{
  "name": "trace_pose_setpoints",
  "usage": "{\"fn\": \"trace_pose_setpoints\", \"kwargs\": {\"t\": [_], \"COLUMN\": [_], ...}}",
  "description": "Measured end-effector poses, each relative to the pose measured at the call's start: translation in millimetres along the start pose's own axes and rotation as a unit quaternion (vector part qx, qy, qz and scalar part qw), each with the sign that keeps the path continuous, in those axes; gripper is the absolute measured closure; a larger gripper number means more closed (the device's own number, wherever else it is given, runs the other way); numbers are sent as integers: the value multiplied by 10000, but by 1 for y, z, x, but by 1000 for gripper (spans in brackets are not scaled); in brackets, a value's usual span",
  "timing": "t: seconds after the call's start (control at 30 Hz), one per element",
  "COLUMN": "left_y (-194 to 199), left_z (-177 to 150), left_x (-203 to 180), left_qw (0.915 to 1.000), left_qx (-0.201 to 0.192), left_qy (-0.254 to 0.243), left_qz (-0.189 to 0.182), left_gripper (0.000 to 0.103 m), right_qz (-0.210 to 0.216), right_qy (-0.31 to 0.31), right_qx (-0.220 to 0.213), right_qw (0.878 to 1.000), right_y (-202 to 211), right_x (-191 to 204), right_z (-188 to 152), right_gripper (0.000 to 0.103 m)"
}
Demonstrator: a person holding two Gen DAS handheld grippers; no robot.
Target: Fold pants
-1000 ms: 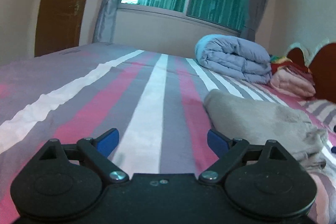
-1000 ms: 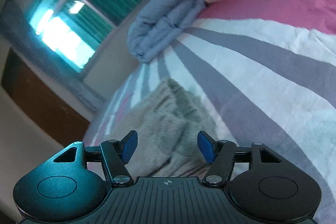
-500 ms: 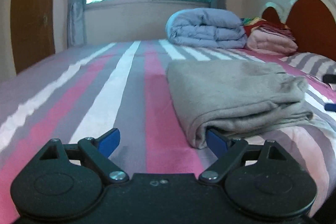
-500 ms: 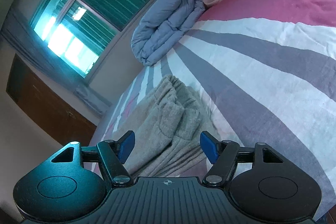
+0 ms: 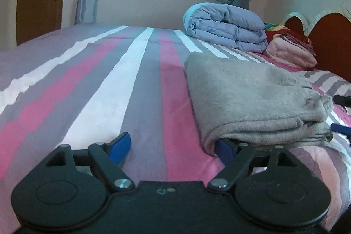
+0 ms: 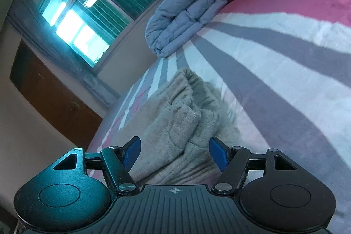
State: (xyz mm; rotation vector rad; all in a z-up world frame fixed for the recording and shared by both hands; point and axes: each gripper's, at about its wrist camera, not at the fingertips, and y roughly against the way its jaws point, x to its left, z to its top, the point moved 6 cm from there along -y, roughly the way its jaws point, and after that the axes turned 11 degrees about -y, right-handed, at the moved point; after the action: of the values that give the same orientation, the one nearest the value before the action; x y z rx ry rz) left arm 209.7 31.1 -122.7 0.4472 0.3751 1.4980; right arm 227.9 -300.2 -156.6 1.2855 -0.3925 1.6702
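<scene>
Grey fleece pants (image 5: 248,98) lie folded in a thick stack on the striped bed. My left gripper (image 5: 171,148) is open and low at the stack's near left corner, its right fingertip tucked under the folded edge. In the right wrist view the pants (image 6: 182,124) show their bunched waistband end. My right gripper (image 6: 175,154) is open, its fingers straddling that end of the stack just above it. The right gripper's blue tips (image 5: 340,128) show at the far right of the left wrist view.
A rolled blue-grey duvet (image 5: 226,27) and pink folded bedding (image 5: 289,52) lie near the headboard (image 5: 329,34). The pink, grey and white striped sheet (image 5: 109,84) stretches left of the pants. A window, curtains and a brown door stand behind.
My left gripper has swung right and closed in on the stack, its right finger now under the edge. My right gripper has edged nearer over the waistband end. Both stayed open.
</scene>
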Motion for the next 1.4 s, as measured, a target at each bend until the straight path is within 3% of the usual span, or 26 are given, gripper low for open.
{"fn": "trace_pose_setpoints", "kwargs": {"t": [0.17,0.23,0.27,0.33,0.37,0.43,0.47,0.6,0.8,0.9,0.97,1.1,1.27,1.4], "left_y": [-2,1,2,2,0,-2,-1,1,23,45,48,26,-19,-59], "left_z": [1,2,2,2,1,1,1,0,3,11,19,36,58,40], "left_x": [-4,-3,-4,-8,-8,-8,-8,-8,-7,1,9,10,-5,-17], "left_qw": [9997,9997,9996,9993,9992,9993,9993,9989,9978,9981,9979,9974,9970,9967], "left_qx": [18,-47,-92,-129,-88,-42,-36,13,-57,-454,-571,-431,-316,365], "left_qy": [-178,-190,-220,-321,-345,-312,-318,-397,-611,-417,-173,-90,-280,-363], "left_qz": [156,158,145,157,204,191,208,238,263,86,-252,-571,-654,-626], "left_gripper": [24,24,24,22,22,20,21,21,24,20,18,19,19,16], "right_qz": [-190,-345,-165,461,324,-460,-465,-436,-288,-291,-209,-215,-98,-129], "right_qy": [-339,-118,-32,-122,2,-574,-904,-262,-477,-493,-452,10,745,1682], "right_qx": [229,328,131,-330,-497,177,374,270,59,-358,-495,-527,-650,-354], "right_qw": [9990,9988,9998,9983,9982,9971,9941,9983,9984,9977,9975,9984,9951,9850], "right_y": [-40,-48,-41,-15,-10,-36,-43,-31,-10,15,26,36,14,-24], "right_x": [-13,-10,-4,9,5,-32,-44,-27,-30,-29,-28,-21,2,19], "right_z": [3,3,6,14,13,8,8,7,5,12,20,31,41,22], "right_gripper": [38,66,68,68,68,68,67,57,53,52,52,52,52,53]}}
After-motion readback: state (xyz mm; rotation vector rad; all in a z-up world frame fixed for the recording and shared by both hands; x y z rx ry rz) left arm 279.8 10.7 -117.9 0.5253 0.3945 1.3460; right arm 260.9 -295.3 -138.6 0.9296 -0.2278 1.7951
